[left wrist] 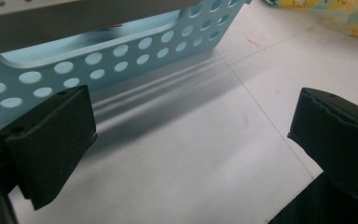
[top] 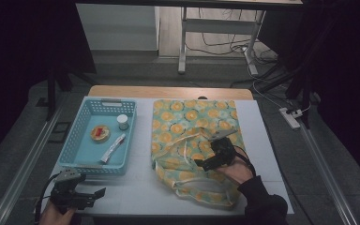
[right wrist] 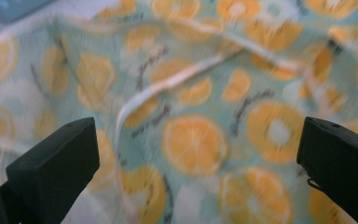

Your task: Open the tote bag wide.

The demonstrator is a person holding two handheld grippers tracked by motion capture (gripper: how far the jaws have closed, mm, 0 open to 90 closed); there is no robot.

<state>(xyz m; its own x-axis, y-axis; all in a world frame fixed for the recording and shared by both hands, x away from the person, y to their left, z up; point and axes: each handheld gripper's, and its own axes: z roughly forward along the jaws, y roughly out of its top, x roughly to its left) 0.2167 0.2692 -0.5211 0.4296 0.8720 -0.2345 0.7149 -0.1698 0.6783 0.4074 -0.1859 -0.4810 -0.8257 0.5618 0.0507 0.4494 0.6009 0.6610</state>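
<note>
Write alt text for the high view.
A right gripper, jaws open, hovers over an orange-slice-print fabric bag lying flat on a white table. Left of it, a light blue perforated plastic basket holds small items; the left gripper rests open near the table's front edge.

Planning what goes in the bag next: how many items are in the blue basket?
3 in the blue basket: a white-capped small jar toward the back right, a round yellow container with a red top mid-left, a white tube lying diagonally toward the front. None seem hidden.
</note>
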